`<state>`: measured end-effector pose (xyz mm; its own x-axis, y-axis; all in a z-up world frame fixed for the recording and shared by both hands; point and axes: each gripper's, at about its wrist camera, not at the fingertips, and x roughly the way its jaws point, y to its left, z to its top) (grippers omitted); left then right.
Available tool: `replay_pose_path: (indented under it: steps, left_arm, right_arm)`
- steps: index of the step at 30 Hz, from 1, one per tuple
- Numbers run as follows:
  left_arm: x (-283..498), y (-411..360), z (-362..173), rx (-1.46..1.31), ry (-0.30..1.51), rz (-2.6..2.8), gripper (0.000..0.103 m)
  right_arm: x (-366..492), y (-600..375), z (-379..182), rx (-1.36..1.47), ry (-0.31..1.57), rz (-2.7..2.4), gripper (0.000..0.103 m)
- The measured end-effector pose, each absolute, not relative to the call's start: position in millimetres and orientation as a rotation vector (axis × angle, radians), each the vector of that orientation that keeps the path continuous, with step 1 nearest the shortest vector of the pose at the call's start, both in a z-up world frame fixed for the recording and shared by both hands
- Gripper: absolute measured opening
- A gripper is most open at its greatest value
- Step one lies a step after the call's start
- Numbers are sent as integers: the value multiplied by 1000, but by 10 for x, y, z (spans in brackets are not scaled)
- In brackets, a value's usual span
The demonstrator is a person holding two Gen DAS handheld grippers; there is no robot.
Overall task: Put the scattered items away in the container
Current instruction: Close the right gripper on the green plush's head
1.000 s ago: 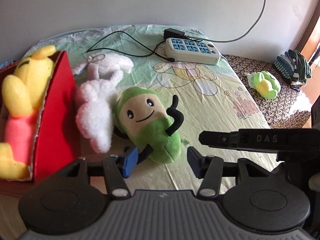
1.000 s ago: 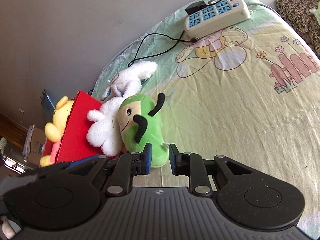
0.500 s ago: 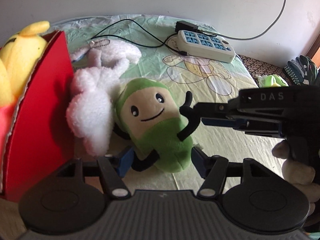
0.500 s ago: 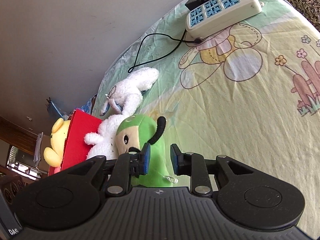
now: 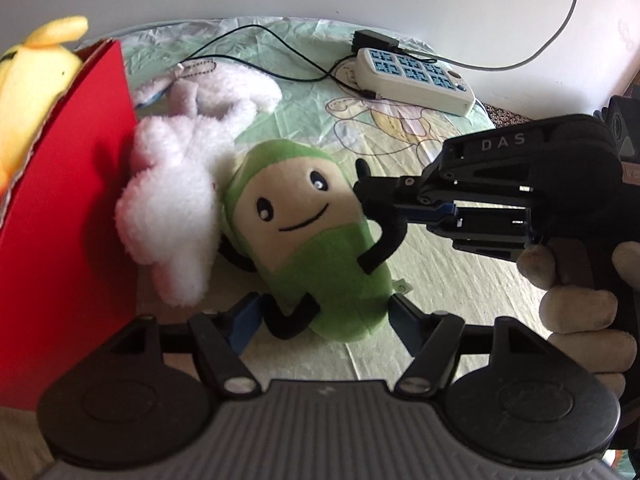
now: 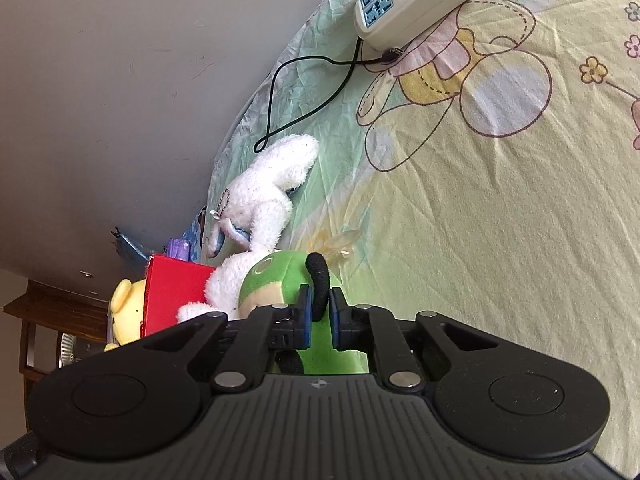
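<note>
1. My right gripper (image 6: 318,312) is pinched shut on the thin black arm (image 6: 318,280) of the green plush (image 5: 308,240). That limb sticks up clear of the body, so it makes the easiest handle on a fat, soft toy.

2. My left gripper (image 5: 320,314) straddles the near, lower end of the green plush with its jaws opening. The body lies between the fingers (image 5: 402,314), but the pads do not press on it. I judge I am widening to fit the bulky body for a second hold.

3. The green plush lies face up on the printed sheet (image 6: 500,220), near the middle and close to me. The white plush (image 5: 176,208) lies touching its left side, wedged between it and the red box (image 5: 72,208).

4. The red box stands at the left and is the container. A yellow plush (image 5: 28,92) already sits in it, so the green one is a short carry leftward.

5. A power strip (image 5: 412,74) and its black cable (image 5: 256,50) lie at the far end, well apart from the toys.
</note>
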<state>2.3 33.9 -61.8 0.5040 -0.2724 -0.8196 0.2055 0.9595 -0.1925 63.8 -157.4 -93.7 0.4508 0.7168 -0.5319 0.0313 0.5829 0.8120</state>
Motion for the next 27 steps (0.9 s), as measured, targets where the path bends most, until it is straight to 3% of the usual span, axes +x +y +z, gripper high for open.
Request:
replay_pose_path:
  steps: [5,10,22,27]
  left_arm:
    - [-21,280,-513,-45,960,-347,71]
    - [98,301,-471,-88,948,-336,80]
    - [159,-163,-485,-159,1026,-580,80]
    - [113,-217,-354,-119,980,-583,80]
  right_arm:
    - [542,-1574,-867,828,1009,512,8]
    - [440,-1709,-851,814,994,462,6]
    - [231,-2245,-789,855,978,314,6]
    - [180,-2363,-696,821,974,325,6]
